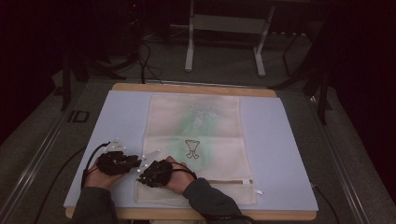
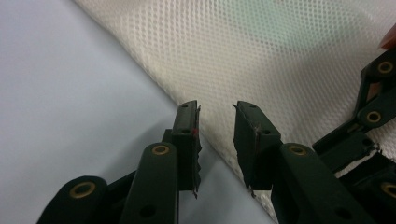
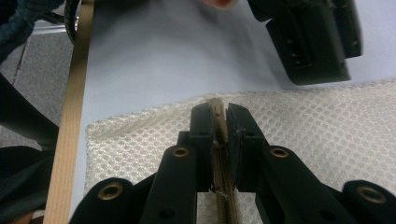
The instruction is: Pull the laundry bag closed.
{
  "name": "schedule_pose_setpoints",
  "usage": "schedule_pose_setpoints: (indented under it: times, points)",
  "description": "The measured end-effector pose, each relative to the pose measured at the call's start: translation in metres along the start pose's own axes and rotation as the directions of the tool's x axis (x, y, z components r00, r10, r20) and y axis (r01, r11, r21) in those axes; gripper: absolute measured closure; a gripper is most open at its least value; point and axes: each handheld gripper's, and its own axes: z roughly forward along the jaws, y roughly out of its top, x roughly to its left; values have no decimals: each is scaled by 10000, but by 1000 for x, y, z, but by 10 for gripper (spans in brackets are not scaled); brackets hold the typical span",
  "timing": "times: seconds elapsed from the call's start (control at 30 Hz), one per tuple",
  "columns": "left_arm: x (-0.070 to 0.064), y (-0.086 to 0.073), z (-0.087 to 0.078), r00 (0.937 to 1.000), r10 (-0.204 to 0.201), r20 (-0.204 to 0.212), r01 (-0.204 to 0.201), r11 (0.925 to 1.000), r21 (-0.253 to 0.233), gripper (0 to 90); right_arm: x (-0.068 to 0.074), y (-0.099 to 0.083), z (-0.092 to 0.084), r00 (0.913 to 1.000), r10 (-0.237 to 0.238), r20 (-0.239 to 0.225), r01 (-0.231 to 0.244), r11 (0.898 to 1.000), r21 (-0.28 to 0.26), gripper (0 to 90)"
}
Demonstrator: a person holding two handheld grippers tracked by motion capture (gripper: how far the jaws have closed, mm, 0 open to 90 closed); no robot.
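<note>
A dim room: grey carpet floor [image 1: 224,70] and a white-legged frame [image 1: 224,28] behind the table [image 1: 196,88].

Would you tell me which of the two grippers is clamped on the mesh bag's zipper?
The right gripper; the left gripper is open over the bag's edge.

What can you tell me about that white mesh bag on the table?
The mesh bag is cream-white netting, rectangular, lying flat on a pale blue mat. Something green shows faintly through it, and a small dark emblem sits mid-bag. A zipper runs along its near end; the right gripper pinches it. The left gripper straddles its edge, open.
</note>
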Motion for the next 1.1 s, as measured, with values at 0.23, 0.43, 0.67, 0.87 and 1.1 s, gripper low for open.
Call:
schedule_pose_setpoints:
  times: [0.23,0.43,0.67,0.87,1.1]
  points:
    - [-7,-1,-2,9973,158,720,-159,9999,-1,804,3,-3,2,9992,-334,215,332,9994,80,819]
    - [-10,-3,1,9948,289,980,-315,9992,243,880,2,-4,2,9995,-285,152,285,9996,11,819]
    - [-9,-7,4,9943,152,1055,-223,9975,667,887,3,-5,2,9995,-255,192,256,9997,-55,820]
    - [-15,-8,4,9953,339,912,-419,9953,872,872,3,-5,2,9994,-256,214,258,9996,-64,821]
    - [-20,-8,6,9961,449,761,-522,9939,969,895,5,-5,2,9988,-341,355,343,9994,-58,821]
